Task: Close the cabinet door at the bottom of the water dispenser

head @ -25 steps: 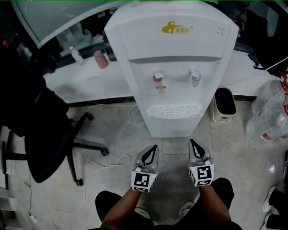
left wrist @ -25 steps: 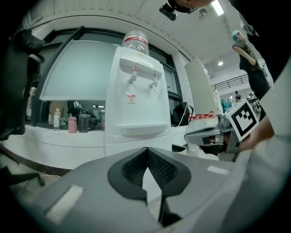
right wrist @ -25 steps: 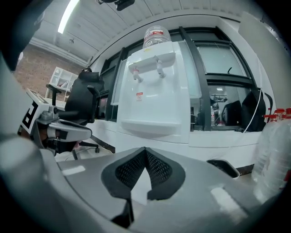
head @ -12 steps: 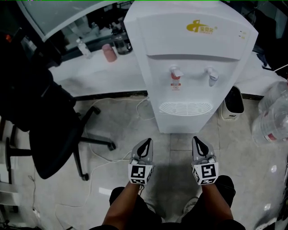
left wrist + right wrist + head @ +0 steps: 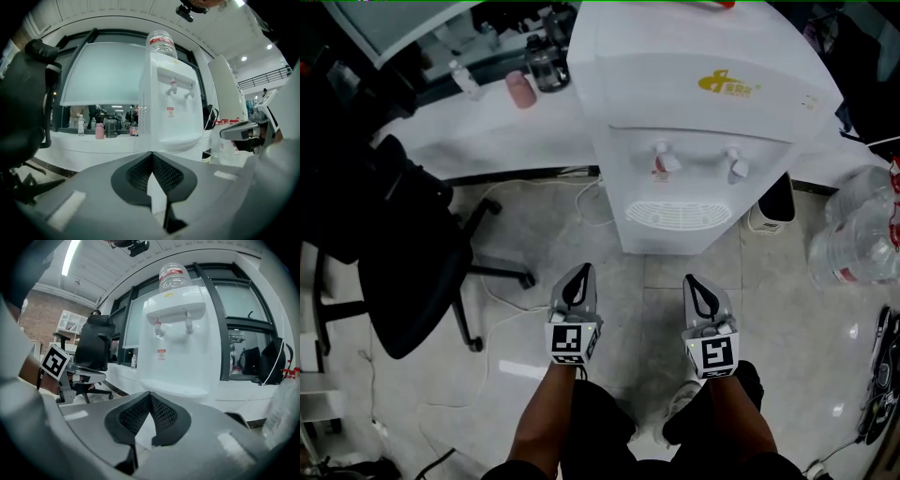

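Left gripper (image 5: 580, 274) and right gripper (image 5: 694, 283): jaws pressed together on both, nothing between them. The water dispenser (image 5: 703, 141) stands upright directly ahead, apart from both. The right gripper lines up with its front; the left sits off to one side. The cabinet door at its base is hidden in every view, so its position cannot be told. Office chair (image 5: 403, 253) to the left, bin (image 5: 773, 208) and water jugs (image 5: 853, 234) to the right. Only floor (image 5: 642, 281) lies between.
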`<state>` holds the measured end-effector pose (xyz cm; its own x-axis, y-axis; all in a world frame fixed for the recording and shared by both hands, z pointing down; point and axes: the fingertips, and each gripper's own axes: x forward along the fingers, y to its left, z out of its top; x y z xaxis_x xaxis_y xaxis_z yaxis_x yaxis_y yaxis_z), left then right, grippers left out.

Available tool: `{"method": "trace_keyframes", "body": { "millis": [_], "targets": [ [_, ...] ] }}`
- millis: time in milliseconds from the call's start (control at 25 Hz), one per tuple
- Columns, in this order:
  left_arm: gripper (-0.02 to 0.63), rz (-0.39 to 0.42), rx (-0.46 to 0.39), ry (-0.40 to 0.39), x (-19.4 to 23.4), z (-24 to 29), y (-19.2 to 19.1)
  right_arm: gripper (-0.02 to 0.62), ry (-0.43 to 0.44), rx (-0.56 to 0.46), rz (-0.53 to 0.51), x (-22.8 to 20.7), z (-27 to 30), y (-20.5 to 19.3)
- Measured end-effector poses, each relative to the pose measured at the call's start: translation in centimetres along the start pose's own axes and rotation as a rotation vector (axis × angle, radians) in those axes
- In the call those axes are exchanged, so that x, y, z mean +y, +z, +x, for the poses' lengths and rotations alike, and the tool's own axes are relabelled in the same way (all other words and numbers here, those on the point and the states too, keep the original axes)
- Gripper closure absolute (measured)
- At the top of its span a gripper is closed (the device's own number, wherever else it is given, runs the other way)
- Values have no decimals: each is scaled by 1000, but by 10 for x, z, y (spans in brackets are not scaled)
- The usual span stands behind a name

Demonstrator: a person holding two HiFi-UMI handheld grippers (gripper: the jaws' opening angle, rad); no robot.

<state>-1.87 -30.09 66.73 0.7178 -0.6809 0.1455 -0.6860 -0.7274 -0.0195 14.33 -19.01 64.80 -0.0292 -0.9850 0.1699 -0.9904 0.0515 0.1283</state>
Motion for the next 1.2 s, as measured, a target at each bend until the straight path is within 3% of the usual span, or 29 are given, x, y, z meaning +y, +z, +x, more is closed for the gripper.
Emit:
{"method": "trace_keyframes", "body": {
  "millis": [280,440,720,920,1080,1200],
  "targets": [
    [588,-19,34,24,-3,-40,69,594,36,43,39,5,-37,65],
    [588,-37,75,34,-8,-72,116,594,48,51,13,7,-66,123],
    [588,-67,111,28,-20,-134,252,594,16,130,112,-1,-124,246],
    [588,-65,98,10,-36,-155,334,594,2,65,113,-13,-152,336],
    [588,-80,57,-10,-61,-159,386,594,-7,47,91,-20,-170,374],
    [588,-85,35,-36,-79,-164,416,594,3,46,173,-25,-180,395]
  ]
}}
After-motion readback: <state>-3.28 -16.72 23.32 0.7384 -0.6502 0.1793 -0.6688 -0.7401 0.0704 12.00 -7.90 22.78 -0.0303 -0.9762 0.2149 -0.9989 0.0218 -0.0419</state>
